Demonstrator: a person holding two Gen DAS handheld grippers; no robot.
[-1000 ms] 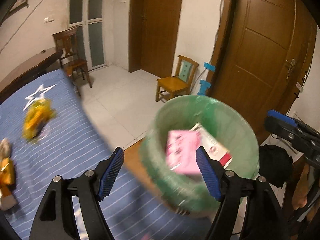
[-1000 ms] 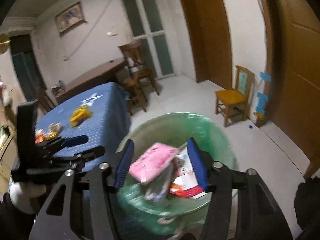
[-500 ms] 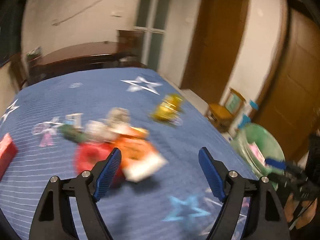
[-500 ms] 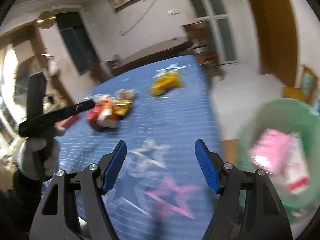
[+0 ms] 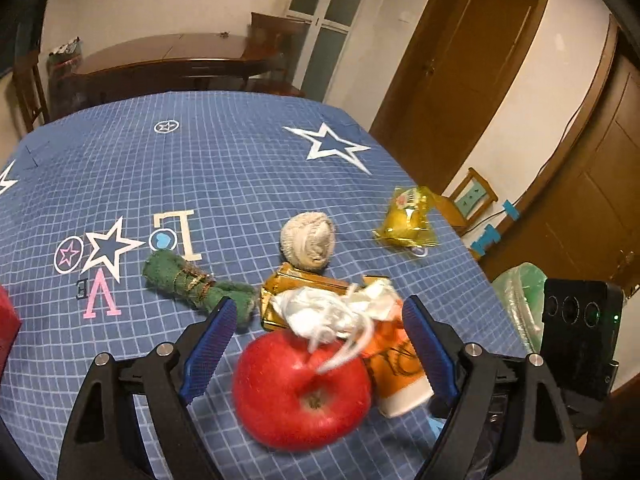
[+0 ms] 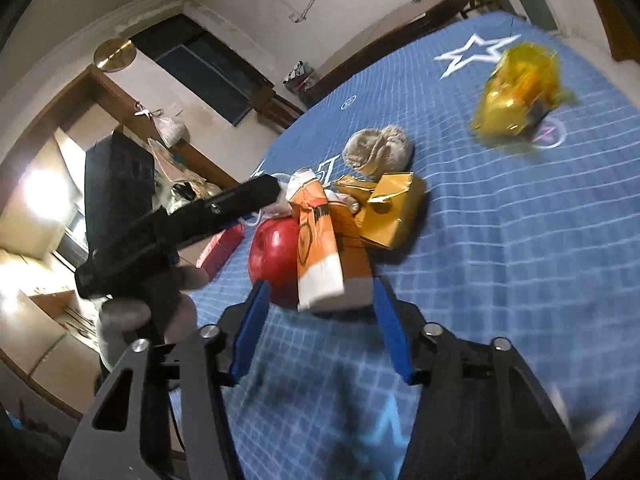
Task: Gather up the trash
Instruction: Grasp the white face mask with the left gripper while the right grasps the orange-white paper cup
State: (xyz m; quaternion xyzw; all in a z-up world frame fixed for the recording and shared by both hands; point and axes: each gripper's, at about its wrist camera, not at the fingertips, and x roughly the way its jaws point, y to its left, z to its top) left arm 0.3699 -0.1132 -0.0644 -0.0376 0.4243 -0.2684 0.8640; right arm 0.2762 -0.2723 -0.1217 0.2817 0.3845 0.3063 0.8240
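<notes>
On the blue star tablecloth point(image 5: 224, 168) lies a heap: a red apple point(image 5: 302, 394), an orange-and-white carton point(image 5: 394, 364), crumpled white tissue point(image 5: 332, 314), a gold foil wrapper point(image 5: 296, 288), a beige sock ball point(image 5: 308, 238) and a green rolled cloth point(image 5: 182, 280). A yellow wrapper point(image 5: 408, 218) lies apart to the right. My left gripper point(image 5: 318, 350) is open and empty, its jaws either side of the apple and carton. My right gripper point(image 6: 320, 330) is open and empty just in front of the carton point(image 6: 324, 248) and apple point(image 6: 274, 264). The left gripper's body point(image 6: 176, 224) shows in the right wrist view.
The green-lined trash bin point(image 5: 520, 296) stands off the table's right edge. A red box point(image 5: 6, 324) lies at the left edge; it also shows in the right wrist view point(image 6: 222, 246). A dark wooden table point(image 5: 160, 60), chairs and brown doors point(image 5: 460, 64) stand behind.
Both grippers have swung from above the trash bin to the table and closed in on the heap. Both stay open and empty.
</notes>
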